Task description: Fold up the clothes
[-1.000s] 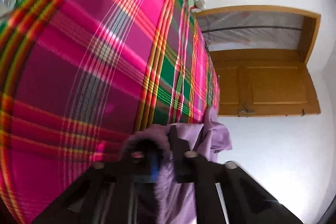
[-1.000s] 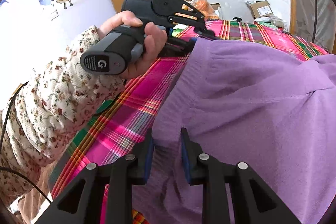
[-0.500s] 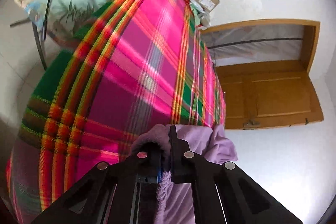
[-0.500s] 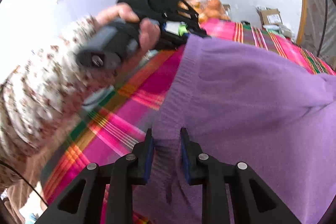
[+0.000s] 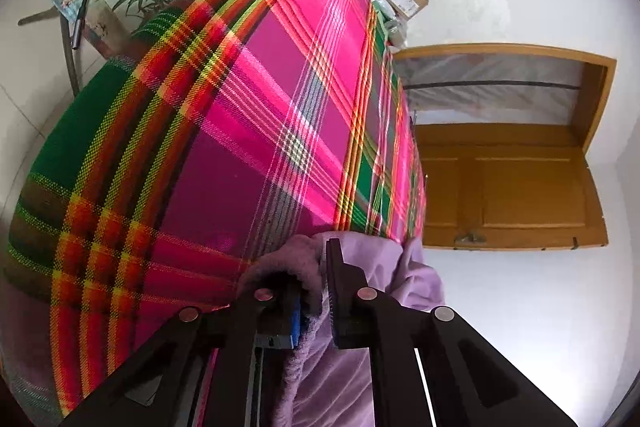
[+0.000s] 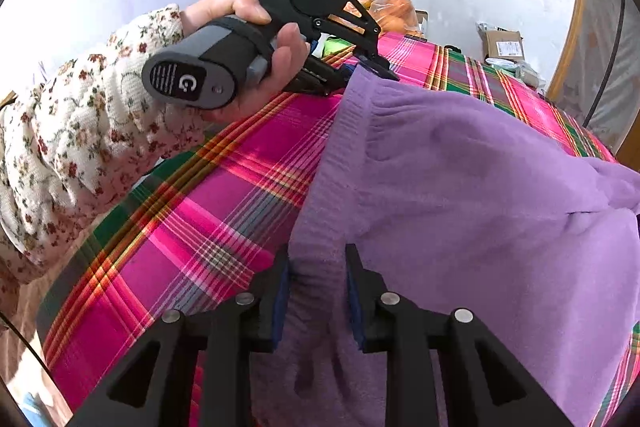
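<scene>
Purple knit fills the space between the fingers of both tools I hold: my right hand-held gripper (image 6: 318,291) has the ribbed hem of the purple sweater (image 6: 460,195) bunched between its pads at a moderate gap, and my left hand-held gripper (image 5: 314,291) pinches the same hem farther along at a narrow gap, its jaws having just eased open a little with the cloth still between them. In the right wrist view my left hand (image 6: 256,39) holds that tool up and to the left of my right one, so the ribbed edge runs taut between the two grips, away from me and slightly to the right. The body of the sweater lies to the right of that edge, spread on the pink plaid cloth (image 6: 192,227) that covers the tabletop, with a sleeve or fold trailing off toward the far right. Each tool sits at its own end of the hem, so neither is nearer than the other. I judge the coming move to be carrying this edge across the body to the right. To the left of the hem the plaid lies bare. The far end holds a cardboard box (image 6: 502,43) and bags, well apart from the garment; a wooden door (image 5: 516,187) stands beyond the tabletop's edge.
</scene>
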